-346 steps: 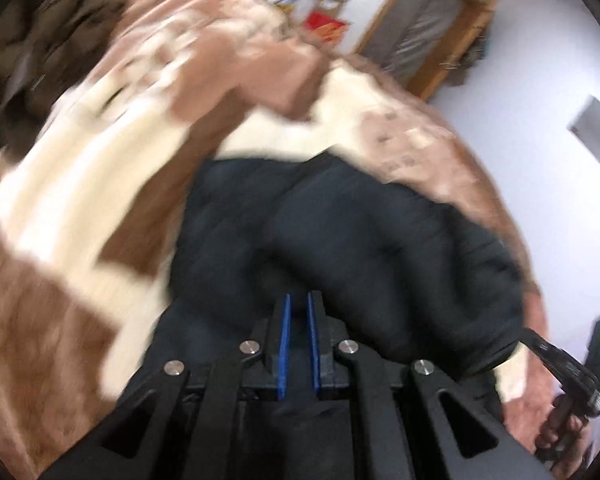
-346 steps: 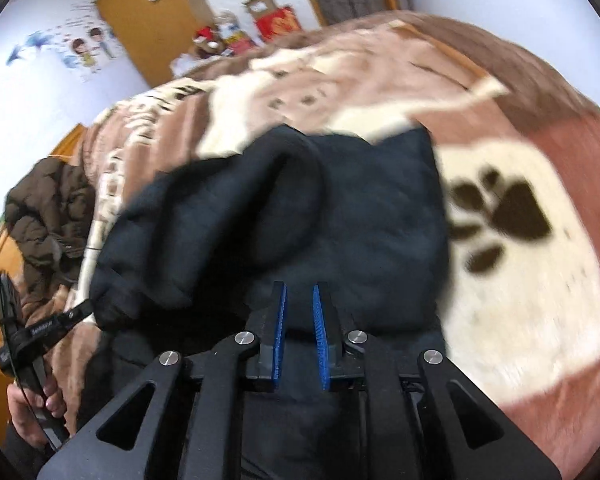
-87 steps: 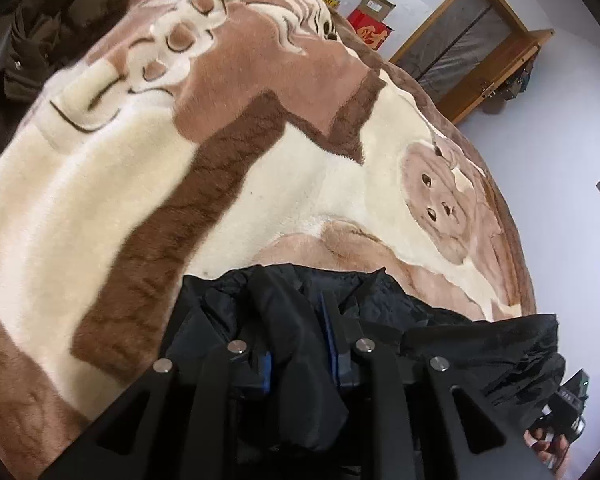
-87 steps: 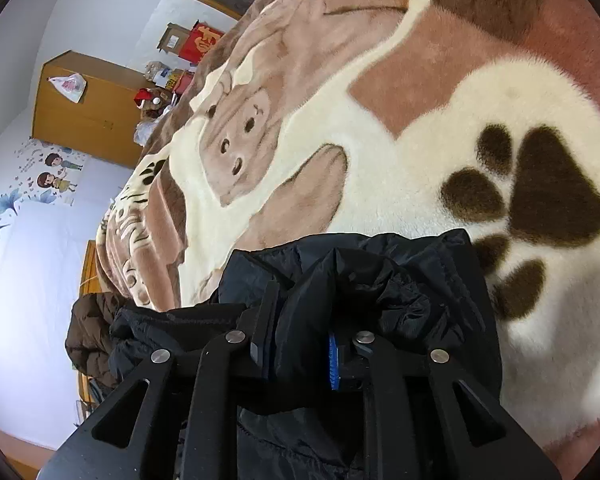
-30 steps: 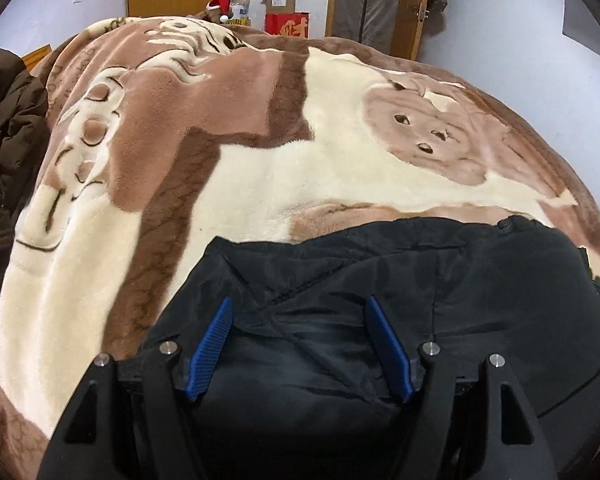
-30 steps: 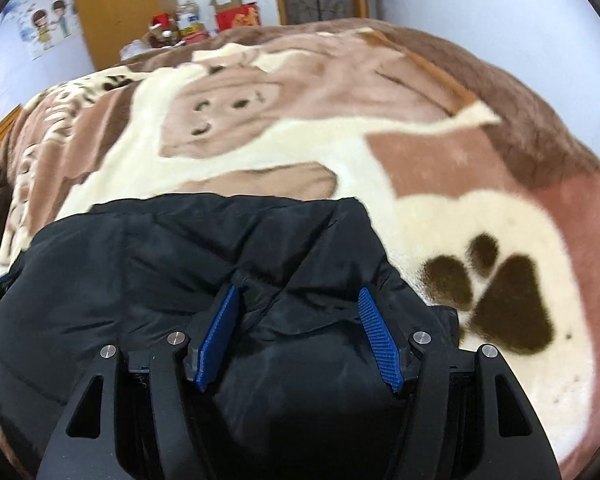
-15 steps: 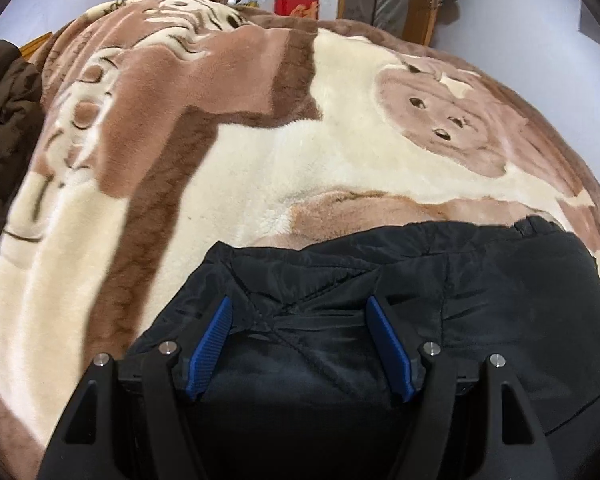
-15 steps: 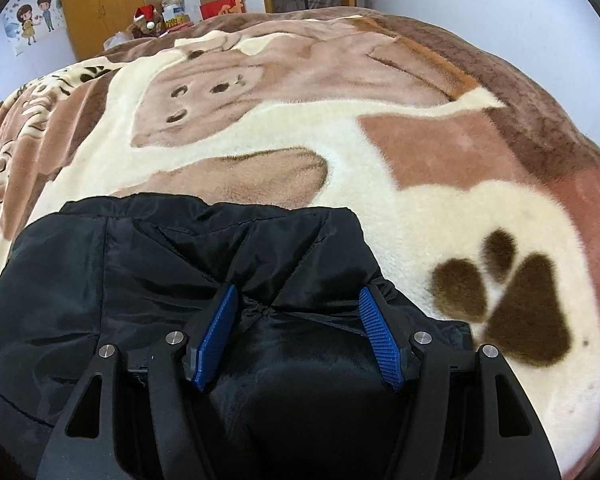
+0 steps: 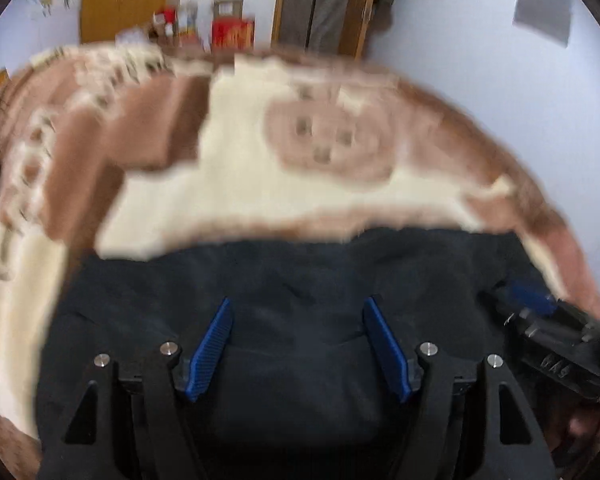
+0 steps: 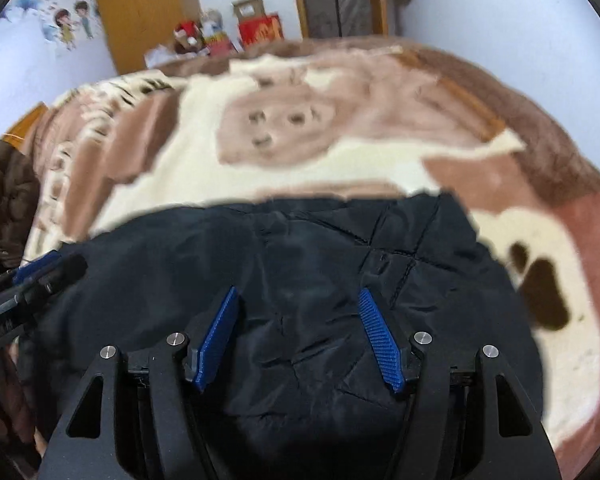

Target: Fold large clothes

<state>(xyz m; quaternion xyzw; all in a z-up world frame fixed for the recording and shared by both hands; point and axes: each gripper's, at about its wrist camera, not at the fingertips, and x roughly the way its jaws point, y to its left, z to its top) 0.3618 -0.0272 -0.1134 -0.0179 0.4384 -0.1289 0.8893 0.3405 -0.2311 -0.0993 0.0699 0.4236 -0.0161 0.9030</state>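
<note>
Black jacket (image 10: 300,264) on blanket (image 10: 340,168), both tools (image 9: 296,344) (image 10: 298,336) spread, writing illegible

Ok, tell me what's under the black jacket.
The black jacket lies on the bear-print blanket, which shows all around it. The blanket print beneath the jacket is covered; anything else there cannot be seen.
</note>
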